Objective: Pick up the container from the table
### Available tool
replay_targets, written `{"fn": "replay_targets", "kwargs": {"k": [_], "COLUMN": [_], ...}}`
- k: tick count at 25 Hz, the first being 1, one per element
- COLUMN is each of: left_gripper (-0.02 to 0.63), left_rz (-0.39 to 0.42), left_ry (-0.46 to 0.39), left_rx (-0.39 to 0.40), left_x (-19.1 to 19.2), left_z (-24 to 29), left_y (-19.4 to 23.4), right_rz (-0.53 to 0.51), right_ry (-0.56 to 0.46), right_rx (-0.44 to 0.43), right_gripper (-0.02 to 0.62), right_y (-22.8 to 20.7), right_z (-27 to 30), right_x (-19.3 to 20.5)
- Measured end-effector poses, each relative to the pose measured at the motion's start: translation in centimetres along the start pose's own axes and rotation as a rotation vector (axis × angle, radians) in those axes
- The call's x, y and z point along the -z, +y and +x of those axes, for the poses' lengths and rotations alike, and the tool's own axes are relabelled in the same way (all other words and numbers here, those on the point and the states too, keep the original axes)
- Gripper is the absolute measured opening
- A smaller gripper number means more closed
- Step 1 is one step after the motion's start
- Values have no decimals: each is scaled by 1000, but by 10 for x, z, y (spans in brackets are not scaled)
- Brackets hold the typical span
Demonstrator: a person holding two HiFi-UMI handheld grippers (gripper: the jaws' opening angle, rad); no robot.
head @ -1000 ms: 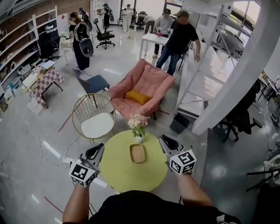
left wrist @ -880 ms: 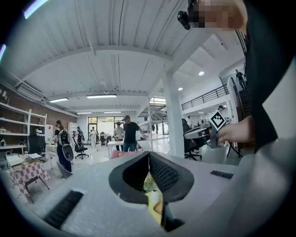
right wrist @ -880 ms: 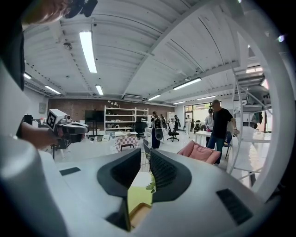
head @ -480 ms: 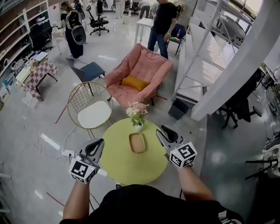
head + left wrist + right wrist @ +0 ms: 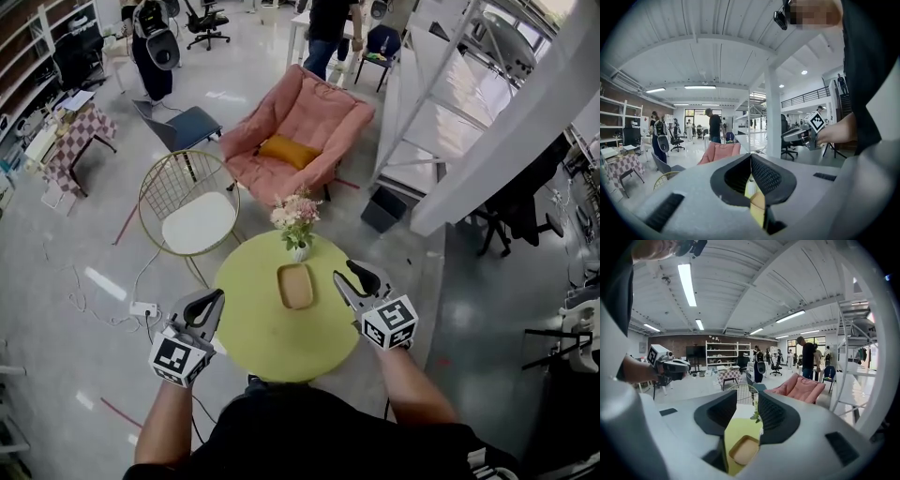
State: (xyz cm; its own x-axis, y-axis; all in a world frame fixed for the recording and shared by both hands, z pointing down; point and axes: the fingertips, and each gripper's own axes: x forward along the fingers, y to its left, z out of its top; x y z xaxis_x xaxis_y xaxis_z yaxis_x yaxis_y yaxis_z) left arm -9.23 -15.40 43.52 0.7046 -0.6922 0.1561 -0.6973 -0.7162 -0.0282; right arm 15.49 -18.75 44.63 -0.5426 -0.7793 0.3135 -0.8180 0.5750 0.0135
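A shallow tan container [image 5: 296, 286] lies on the round yellow-green table [image 5: 253, 347], just in front of a white vase of flowers [image 5: 294, 217]. My right gripper [image 5: 354, 274] hovers at the table's right edge, beside the container. Its jaws have just been opening and stand apart with nothing held. In the right gripper view the container [image 5: 744, 449] shows low through the gap of the right gripper [image 5: 747, 399]. My left gripper [image 5: 214, 298] hangs at the table's left edge, clear of the container. In the left gripper view its pads [image 5: 751, 159] meet, empty.
A gold wire chair [image 5: 192, 220] with a white seat stands behind the table on the left. A pink armchair [image 5: 300, 131] holds a yellow cushion. A white pillar [image 5: 497, 159] and shelving rise on the right. A power strip [image 5: 142, 307] and cable lie on the floor. People stand far back.
Both grippers have come down closer to the table's edges. The right jaws have spread apart. The head view has tipped further down, so the room's far end has slid out of frame.
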Motion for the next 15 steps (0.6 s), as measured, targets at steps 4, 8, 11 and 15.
{"fn": "replay_targets", "kwargs": {"k": [4, 8, 11, 15], "left_gripper": [17, 17, 17, 17], "left_rz": [-6, -23, -15, -19], "left_ry": [12, 25, 21, 28], "left_rx": [20, 28, 38, 49], "left_x": [7, 12, 16, 21], "left_z": [5, 8, 11, 15], "left_y": [-1, 0, 2, 0], "right_rz": [12, 32, 32, 31], "right_ry": [52, 75, 85, 114], "right_rx": [0, -2, -2, -19], "right_gripper": [150, 150, 150, 166], "right_y": [2, 3, 2, 5], "right_z": [11, 18, 24, 31], "right_x": [26, 38, 43, 56]}}
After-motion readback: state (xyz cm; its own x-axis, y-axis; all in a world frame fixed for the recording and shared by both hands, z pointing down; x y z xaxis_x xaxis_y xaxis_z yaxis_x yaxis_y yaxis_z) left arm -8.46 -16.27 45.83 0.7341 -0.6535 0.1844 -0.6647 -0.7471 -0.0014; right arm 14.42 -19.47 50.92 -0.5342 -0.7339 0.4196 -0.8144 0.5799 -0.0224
